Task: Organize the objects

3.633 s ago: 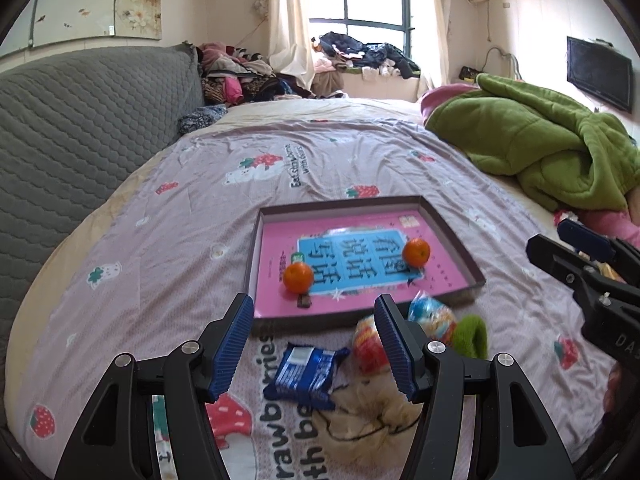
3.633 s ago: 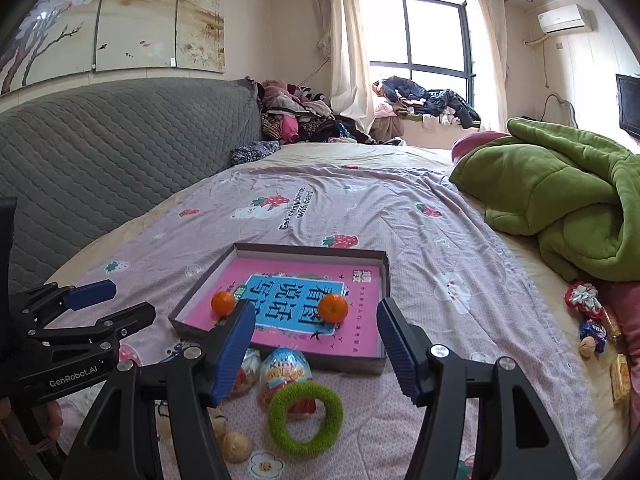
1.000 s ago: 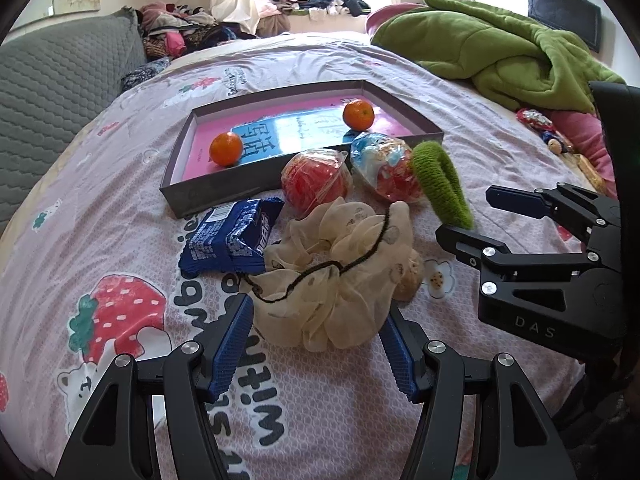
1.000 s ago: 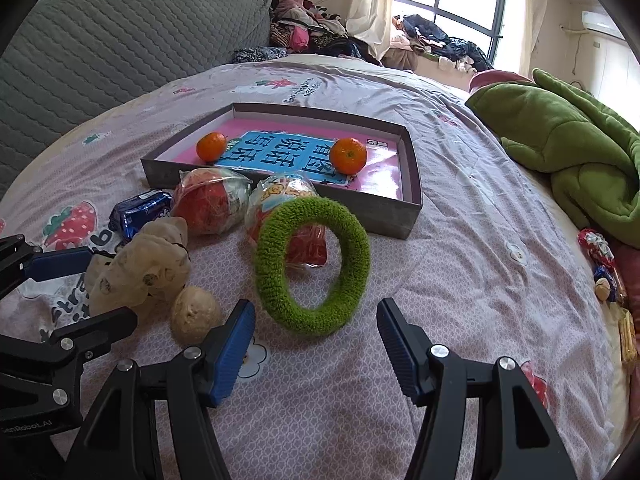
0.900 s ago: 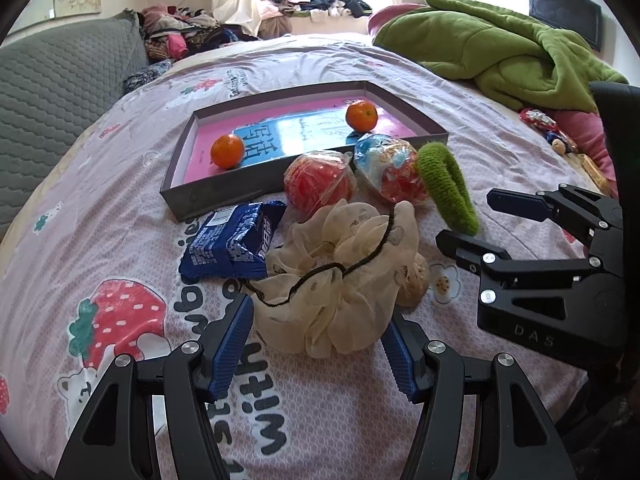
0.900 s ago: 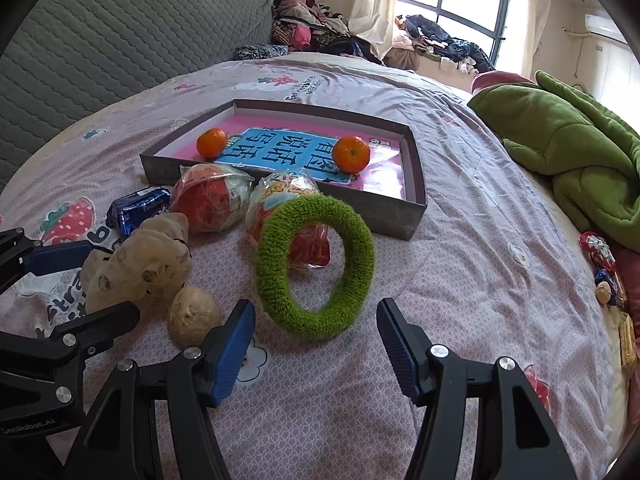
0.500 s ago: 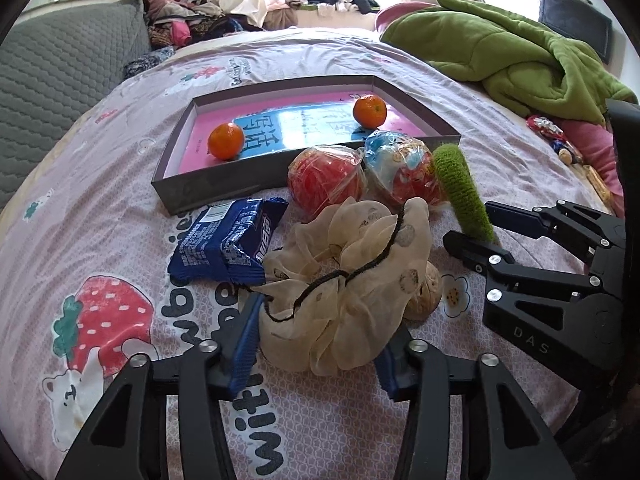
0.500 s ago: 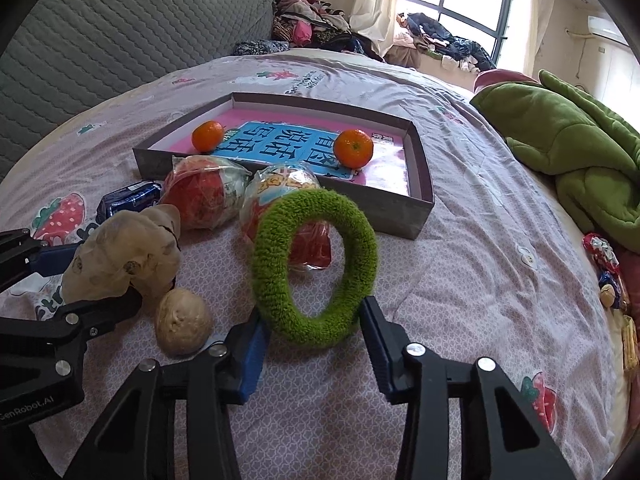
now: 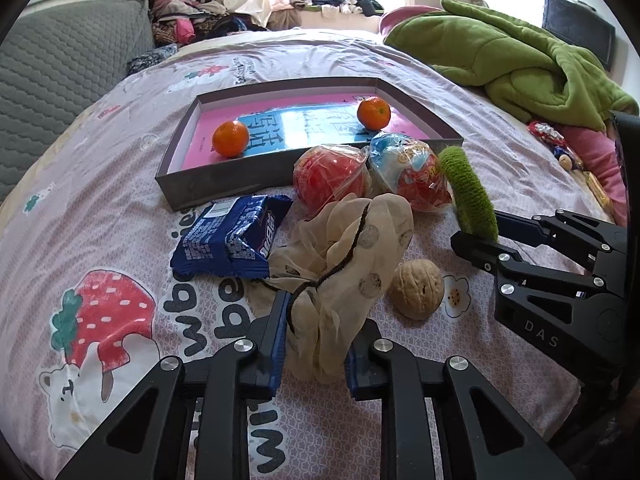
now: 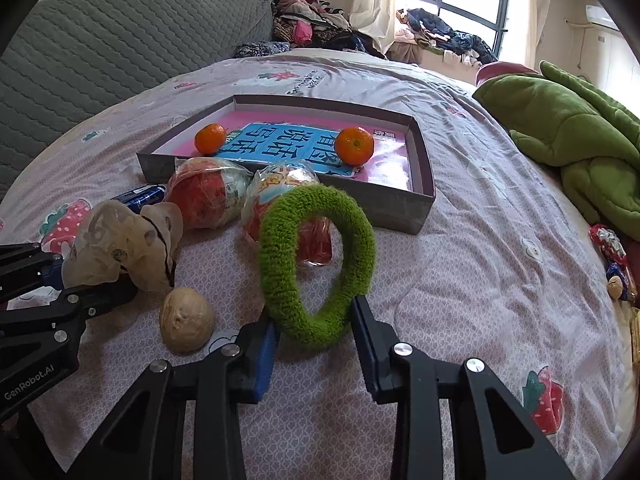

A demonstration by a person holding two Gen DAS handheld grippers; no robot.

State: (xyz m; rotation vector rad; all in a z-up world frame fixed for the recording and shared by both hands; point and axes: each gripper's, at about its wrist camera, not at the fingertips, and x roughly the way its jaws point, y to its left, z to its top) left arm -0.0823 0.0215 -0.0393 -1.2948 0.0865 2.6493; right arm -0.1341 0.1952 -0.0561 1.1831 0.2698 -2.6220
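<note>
My left gripper [image 9: 318,320] is shut on a cream dotted scrunchie [image 9: 352,240], which bunches up between the blue pads. The right gripper [image 10: 314,316] has its jaws closing on a fuzzy green ring [image 10: 276,248]; the pads press its lower sides and squeeze it into an upright oval. A walnut [image 10: 186,318] lies on the sheet between the two grippers. Behind them are a blue snack packet [image 9: 232,236] and two wrapped egg-shaped toys [image 9: 330,178] [image 9: 408,172]. A shallow grey tray [image 9: 188,192] with a pink bottom holds two tangerines [image 9: 230,139] [image 9: 373,113].
Everything lies on a bed with a strawberry-print sheet [image 9: 100,320]. A crumpled green blanket [image 9: 500,60] fills the right side, with small wrapped sweets [image 10: 608,248] below it. A grey quilted headboard [image 10: 100,52] runs along the left, and clothes are piled by the window.
Both grippers came down close to the objects, then closed: the left on the scrunchie, the right on the green ring, which is now squeezed narrower and stands more upright.
</note>
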